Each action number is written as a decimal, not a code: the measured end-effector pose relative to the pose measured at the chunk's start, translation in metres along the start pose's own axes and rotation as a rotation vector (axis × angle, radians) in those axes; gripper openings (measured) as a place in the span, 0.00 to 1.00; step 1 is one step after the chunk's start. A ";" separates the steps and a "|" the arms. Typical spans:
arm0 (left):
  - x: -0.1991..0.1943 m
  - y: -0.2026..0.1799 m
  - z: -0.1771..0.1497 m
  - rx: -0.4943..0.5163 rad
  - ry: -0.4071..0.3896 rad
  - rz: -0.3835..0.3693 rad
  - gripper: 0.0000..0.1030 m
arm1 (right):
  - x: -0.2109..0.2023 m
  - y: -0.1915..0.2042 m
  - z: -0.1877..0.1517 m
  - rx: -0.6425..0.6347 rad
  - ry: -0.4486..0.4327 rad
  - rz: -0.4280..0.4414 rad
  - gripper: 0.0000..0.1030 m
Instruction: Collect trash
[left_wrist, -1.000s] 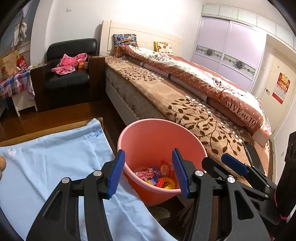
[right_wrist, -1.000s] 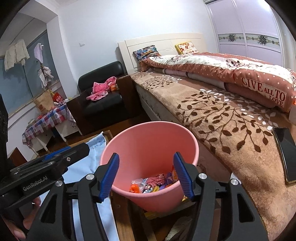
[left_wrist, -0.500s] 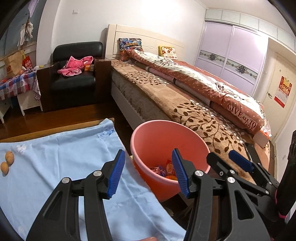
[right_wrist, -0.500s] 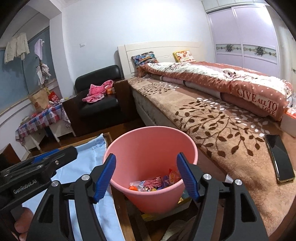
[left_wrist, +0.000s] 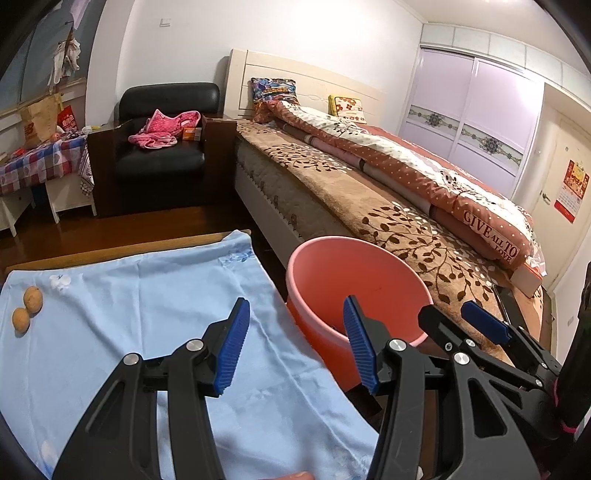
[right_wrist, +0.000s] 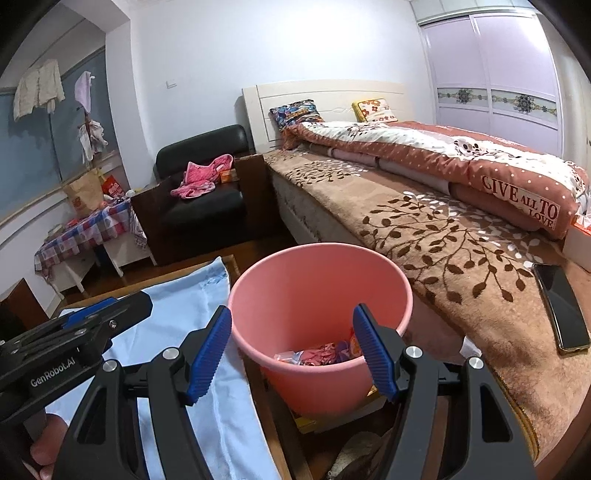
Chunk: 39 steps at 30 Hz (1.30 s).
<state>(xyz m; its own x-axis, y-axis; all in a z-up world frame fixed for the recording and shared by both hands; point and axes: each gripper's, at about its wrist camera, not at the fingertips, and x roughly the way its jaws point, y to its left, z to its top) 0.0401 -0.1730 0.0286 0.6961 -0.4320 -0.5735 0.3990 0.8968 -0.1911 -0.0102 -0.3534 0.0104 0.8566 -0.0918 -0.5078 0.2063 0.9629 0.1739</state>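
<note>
Pink bin (right_wrist: 321, 280), wrappers (right_wrist: 321, 352) inside, blue cloth (left_wrist: 122, 317)

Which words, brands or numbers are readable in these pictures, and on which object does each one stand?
"GIVE ALL TO LOVE": on the quilt lying on the bed.
"GenRobot.AI": on the left gripper body, in the right wrist view.
Red wall calendar: print too small to read.
Red bag on the checked table: characters blurred, unreadable.

Smooth pink plastic bin (right_wrist: 317, 280), matt blue cloth (left_wrist: 122, 295), plush bedspread (right_wrist: 443, 236)
</note>
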 end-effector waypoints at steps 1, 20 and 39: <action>-0.001 0.001 0.000 -0.002 0.000 0.001 0.51 | 0.000 0.000 0.000 0.000 0.000 0.000 0.65; -0.003 0.019 -0.007 -0.034 0.008 0.014 0.51 | 0.012 0.012 -0.006 -0.041 0.056 -0.014 0.65; 0.004 0.024 -0.011 -0.043 0.032 0.019 0.51 | 0.013 0.017 -0.008 -0.044 0.056 0.011 0.65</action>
<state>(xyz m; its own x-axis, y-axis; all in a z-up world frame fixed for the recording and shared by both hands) 0.0458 -0.1522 0.0129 0.6834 -0.4119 -0.6028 0.3590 0.9085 -0.2137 0.0007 -0.3366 -0.0001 0.8307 -0.0677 -0.5526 0.1745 0.9742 0.1429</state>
